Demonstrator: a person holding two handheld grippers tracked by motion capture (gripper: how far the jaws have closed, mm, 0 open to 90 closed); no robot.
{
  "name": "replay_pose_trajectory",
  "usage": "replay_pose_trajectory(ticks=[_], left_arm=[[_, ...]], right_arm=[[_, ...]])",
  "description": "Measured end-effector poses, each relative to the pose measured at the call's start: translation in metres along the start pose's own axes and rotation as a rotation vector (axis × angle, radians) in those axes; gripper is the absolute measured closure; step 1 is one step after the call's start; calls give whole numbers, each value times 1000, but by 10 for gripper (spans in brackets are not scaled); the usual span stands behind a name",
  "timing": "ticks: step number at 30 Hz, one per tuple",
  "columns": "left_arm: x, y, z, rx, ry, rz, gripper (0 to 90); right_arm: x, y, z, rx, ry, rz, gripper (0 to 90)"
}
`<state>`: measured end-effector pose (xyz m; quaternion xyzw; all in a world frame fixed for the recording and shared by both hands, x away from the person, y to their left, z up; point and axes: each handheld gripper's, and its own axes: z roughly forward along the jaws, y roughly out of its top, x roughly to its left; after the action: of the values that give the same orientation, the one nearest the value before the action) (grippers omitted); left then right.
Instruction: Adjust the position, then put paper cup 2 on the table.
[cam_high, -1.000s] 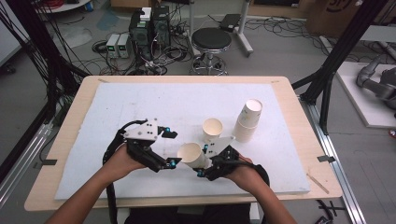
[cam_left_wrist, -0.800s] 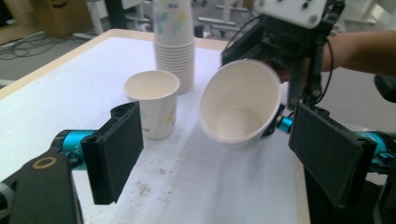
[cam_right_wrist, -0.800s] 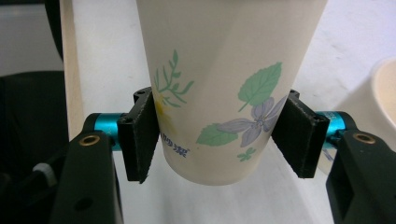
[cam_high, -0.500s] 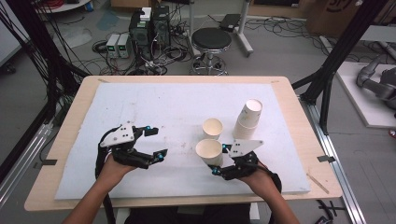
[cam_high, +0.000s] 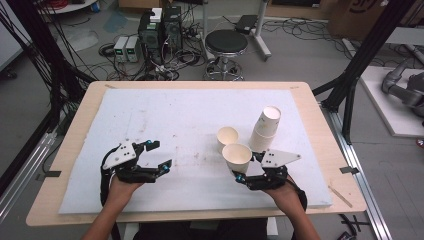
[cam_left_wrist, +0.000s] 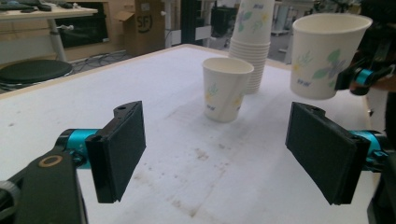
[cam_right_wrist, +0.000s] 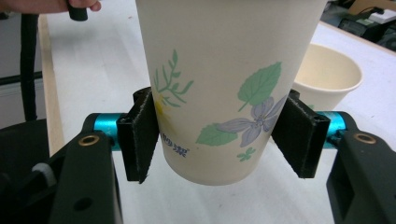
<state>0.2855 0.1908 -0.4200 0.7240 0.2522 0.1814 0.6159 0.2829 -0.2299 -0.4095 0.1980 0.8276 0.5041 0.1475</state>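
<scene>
High view: right tool (cam_high: 243, 167) pinching empty paper cup (cam_high: 237, 157); left tool (cam_high: 159, 154) spread, just narrowing, nothing between.

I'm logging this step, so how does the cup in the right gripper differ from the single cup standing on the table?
The held cup is clamped between the right gripper pads and lifted off the table; the standing cup rests free on the white mat. The held cup is nearer the person. Both are upright, floral-printed paper cups.
</scene>
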Motion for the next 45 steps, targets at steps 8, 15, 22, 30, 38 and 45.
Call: replay_pose_trajectory(ticks=[8, 15, 22, 30, 38, 45], left_arm=[[1, -5, -1, 19, 12, 2, 200], [3, -4, -4, 23, 31, 7, 200], [10, -5, -14, 11, 68, -9, 200], [15, -8, -21, 27, 96, -16, 200], [14, -10, -30, 37, 120, -10, 200], [16, -12, -40, 42, 148, -11, 200]], right_arm=[[-1, 0, -3, -31, -7, 15, 368], [-3, -1, 0, -30, -6, 15, 368], [0, 3, 4, -42, 6, 17, 368], [5, 12, 13, -70, 35, 11, 367], [9, 25, 37, -68, 67, -2, 365], [12, 39, 69, -70, 77, 7, 359]])
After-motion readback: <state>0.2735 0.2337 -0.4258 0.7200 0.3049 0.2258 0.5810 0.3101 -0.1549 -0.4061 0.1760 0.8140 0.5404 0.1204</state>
